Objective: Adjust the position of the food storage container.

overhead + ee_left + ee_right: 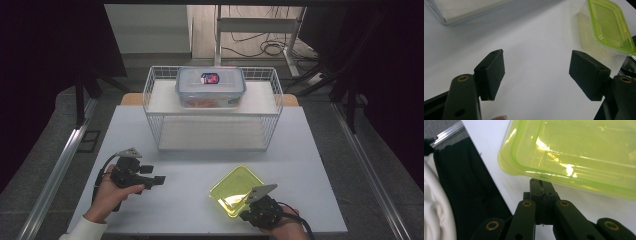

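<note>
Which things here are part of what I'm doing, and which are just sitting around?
In the job:
- green lid, pinched at its edge
- right gripper, shut on it
- left gripper, open, nothing between its jaws

Lying about:
- wire rack
- clear lidded box on its shelf

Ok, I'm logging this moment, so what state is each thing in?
Green lid: tilted, one edge lifted off the table, pinched at the rim.
Right hand-held gripper: shut on the green lid.
Left hand-held gripper: open, nothing between its jaws.
Box: closed, on the rack's upper shelf.
</note>
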`<state>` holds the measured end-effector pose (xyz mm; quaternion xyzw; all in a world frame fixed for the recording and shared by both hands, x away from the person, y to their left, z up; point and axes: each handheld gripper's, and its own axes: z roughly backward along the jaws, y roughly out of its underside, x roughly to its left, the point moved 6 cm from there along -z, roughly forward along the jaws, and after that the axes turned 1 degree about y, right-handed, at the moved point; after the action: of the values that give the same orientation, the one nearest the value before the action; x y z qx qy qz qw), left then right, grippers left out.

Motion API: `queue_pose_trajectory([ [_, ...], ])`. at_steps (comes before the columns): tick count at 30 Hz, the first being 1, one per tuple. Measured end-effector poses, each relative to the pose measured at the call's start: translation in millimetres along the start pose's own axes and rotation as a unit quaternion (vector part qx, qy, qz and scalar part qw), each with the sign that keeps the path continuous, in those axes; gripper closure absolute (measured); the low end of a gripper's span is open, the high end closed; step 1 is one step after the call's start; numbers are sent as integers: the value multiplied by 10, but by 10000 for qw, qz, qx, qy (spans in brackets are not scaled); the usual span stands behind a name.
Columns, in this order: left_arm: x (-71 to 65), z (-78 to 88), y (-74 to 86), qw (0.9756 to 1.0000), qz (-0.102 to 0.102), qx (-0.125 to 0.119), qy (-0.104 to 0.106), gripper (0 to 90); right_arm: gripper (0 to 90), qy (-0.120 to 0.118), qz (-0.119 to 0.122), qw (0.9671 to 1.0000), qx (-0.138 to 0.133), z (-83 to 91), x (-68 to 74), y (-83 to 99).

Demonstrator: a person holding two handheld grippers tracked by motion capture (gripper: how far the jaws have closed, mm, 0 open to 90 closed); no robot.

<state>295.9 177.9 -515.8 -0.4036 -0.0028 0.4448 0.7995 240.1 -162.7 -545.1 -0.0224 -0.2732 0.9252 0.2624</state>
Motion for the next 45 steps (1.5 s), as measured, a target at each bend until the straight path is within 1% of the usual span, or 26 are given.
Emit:
queue_pose_trajectory([
  [2, 5, 4, 13, 10000, -4, 6, -10, 285, 890, 76, -6, 9999, -85, -60, 7, -58],
  [6, -1, 32, 36, 10000, 29, -25, -17, 285, 890, 156, 8, 9997, -190, -154, 39, -162],
  [11, 1, 66, 68, 9999, 75, -61, -30, 285, 890, 298, -16, 9990, -346, -241, 40, -296],
  [15, 10, 66, 94, 9999, 96, -48, -45, 283, 890, 304, -34, 9988, -395, -291, 37, -323],
  [18, 15, 61, 104, 9999, 108, -35, -53, 282, 890, 336, -114, 9984, -435, -319, 25, -331],
  [21, 9, 58, 110, 9999, 103, -29, -44, 280, 890, 338, -131, 9983, -451, -335, 26, -325],
  [23, 7, 55, 113, 9999, 105, -20, -41, 279, 890, 279, -110, 9986, -440, -315, 57, -312],
  [25, 7, 53, 114, 9999, 111, -20, -41, 279, 890, 284, -60, 9984, -484, -245, 96, -288],
  [27, 8, 47, 116, 9999, 123, -14, -32, 279, 890, 253, -86, 9975, -657, -80, 133, -248],
  [29, 10, 40, 115, 9999, 132, -15, -37, 278, 890, 295, -176, 9960, -823, 74, 107, -220],
  [31, 7, 37, 111, 9999, 122, -12, -38, 278, 890, 413, -367, 9932, -1025, 259, -7, -186],
  [32, -1, 35, 106, 9999, 118, -21, -36, 278, 890, 457, -433, 9921, -1086, 311, -63, -171],
  [33, -13, 35, 99, 10000, 95, -24, -13, 278, 890, 536, -562, 9902, -1164, 375, -142, -148],
  [34, -19, 34, 97, 10000, 91, -25, -7, 277, 890, 716, -714, 9870, -1252, 456, -268, -106],
  [35, -23, 33, 93, 10000, 79, -24, -7, 277, 890, 840, -800, 9854, -1247, 489, -330, -76],
  [36, -23, 31, 90, 10000, 73, -26, -5, 276, 890, 1017, -953, 9824, -1244, 526, -439, -23],
  [37, -19, 27, 89, 10000, 77, -19, -6, 276, 890, 1049, -1067, 9807, -1259, 536, -496, 6],
  [38, -15, 23, 89, 10000, 79, -10, -13, 275, 890, 1072, -1240, 9785, -1253, 534, -586, 55],
  [40, -11, 12, 93, 10000, 90, 4, -20, 275, 890, 1171, -1413, 9759, -1182, 482, -706, 117],
  [42, -17, 2, 100, 10000, 82, 24, -10, 273, 891, 1156, -1555, 9752, -1071, 382, -800, 150],
  [44, -24, 0, 101, 10000, 68, 26, -9, 273, 890, 1179, -1550, 9753, -1047, 287, -844, 121],
  [45, -28, 1, 103, 10000, 59, 30, -2, 272, 890, 1171, -1551, 9756, -1024, 269, -843, 109],
])
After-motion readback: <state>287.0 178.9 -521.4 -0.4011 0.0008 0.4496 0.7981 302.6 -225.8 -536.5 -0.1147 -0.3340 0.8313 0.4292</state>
